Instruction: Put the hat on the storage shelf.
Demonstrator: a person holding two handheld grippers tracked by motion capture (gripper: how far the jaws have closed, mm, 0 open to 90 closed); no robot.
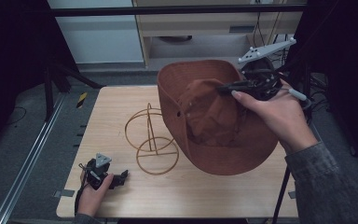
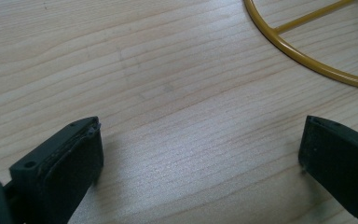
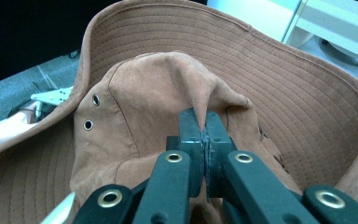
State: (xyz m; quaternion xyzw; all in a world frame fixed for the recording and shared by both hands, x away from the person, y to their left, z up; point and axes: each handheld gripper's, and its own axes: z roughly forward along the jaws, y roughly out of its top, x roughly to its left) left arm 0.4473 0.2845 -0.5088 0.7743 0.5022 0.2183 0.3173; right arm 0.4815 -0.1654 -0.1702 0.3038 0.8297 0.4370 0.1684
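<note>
Brown hat (image 1: pixel 214 126) hanging tilted over the table (image 1: pixel 121 100), crown fabric pinched between the closed jaws of the right gripper (image 1: pixel 223 87). Wire stand (image 1: pixel 151 140) upright, just ahead of the left gripper (image 1: pixel 121 176), jaws wide apart around bare wood.

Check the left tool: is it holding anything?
No, the left tool has its jaws wide apart over bare table, with nothing between them.
</note>
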